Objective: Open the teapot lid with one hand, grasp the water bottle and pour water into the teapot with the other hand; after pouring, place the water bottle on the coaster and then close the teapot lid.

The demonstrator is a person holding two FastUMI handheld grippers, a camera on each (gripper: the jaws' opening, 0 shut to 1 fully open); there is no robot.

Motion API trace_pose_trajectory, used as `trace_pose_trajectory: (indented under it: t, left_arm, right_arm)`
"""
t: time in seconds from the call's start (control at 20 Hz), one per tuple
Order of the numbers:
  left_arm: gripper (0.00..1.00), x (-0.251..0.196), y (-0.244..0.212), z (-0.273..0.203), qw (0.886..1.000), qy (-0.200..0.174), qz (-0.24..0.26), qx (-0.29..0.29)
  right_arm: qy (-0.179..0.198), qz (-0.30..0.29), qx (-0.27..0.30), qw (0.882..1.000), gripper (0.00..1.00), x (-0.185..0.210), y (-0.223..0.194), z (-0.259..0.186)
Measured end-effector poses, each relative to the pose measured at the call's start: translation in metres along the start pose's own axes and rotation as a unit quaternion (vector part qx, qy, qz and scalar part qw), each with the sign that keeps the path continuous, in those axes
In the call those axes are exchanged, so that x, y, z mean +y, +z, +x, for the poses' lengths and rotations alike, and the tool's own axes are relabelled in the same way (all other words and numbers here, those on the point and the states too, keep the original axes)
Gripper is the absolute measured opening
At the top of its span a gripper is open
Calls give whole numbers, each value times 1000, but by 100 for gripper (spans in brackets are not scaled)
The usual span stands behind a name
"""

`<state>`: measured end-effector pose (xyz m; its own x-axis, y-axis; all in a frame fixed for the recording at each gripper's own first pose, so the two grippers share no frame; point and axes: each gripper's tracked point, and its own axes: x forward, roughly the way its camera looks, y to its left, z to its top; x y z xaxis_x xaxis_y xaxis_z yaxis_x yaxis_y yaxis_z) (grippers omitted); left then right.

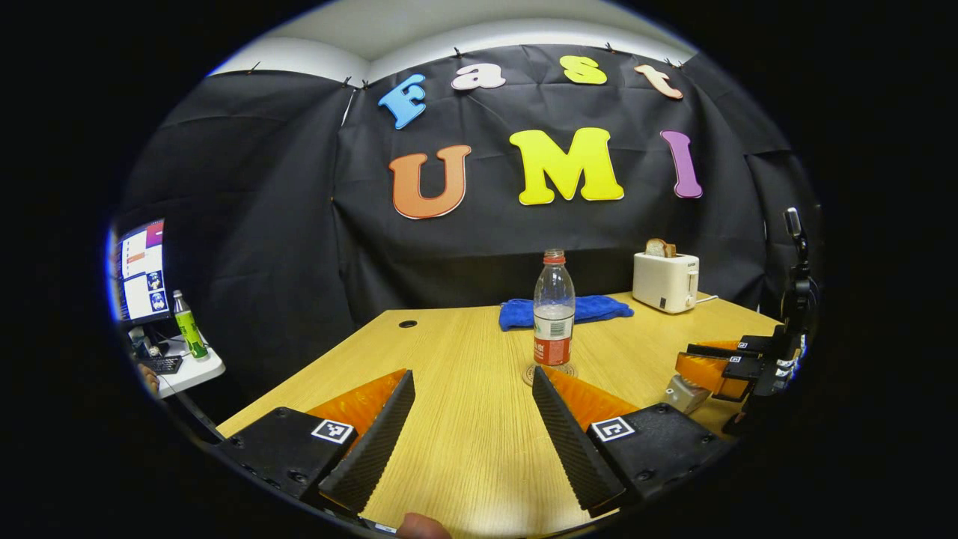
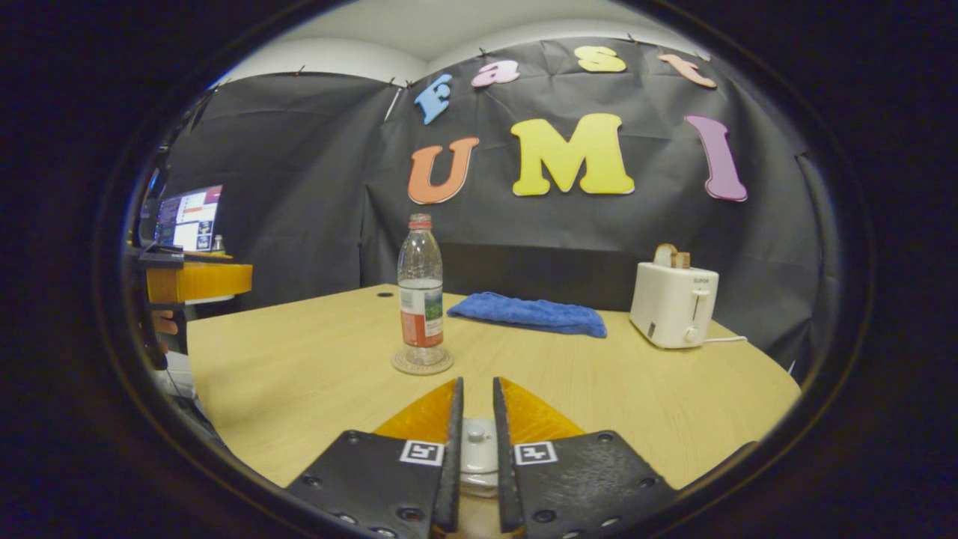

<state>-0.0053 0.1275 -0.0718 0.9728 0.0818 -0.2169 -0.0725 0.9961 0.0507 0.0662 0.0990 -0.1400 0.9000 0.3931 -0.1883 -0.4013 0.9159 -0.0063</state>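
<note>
Clear water bottle [image 2: 420,288] with red cap and red-white label; blue towel [image 2: 530,312] and white toaster [image 2: 673,303] on pale wood-grain table [image 2: 299,374].

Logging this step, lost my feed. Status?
Left gripper open, clear of bottle. Right gripper shut on teapot lid. Bottle upright on coaster. Nothing in the way.
</note>
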Motion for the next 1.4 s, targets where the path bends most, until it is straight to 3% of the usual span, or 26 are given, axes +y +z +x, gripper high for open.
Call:
trace_pose_trajectory:
  t: [0.2, 0.25, 0.45, 0.8, 0.95, 1.4]
  left_arm:
    - [99, -12, 13, -9, 1000, -2, -2, -13]
    - [99, -21, 18, -11, 1000, -8, -3, -21]
    - [99, -48, 29, -21, 999, -20, 0, -42]
    - [99, -117, 52, -37, 994, -57, -33, -88]
    - [99, -139, 50, -39, 992, -75, -33, -91]
    - [99, -140, 62, -43, 991, -73, -25, -110]
  right_arm:
    - [-31, 4, -44, 999, 87, -14, 33, -20]
    - [-48, 6, -50, 998, 97, -21, 39, -29]
    - [-121, 33, -65, 990, 97, -51, 55, -71]
    - [-173, 19, -88, 981, 98, -79, 82, -140]
    - [-185, 27, -99, 977, 97, -83, 83, -157]
    - [-194, 42, -96, 975, 97, -76, 81, -159]
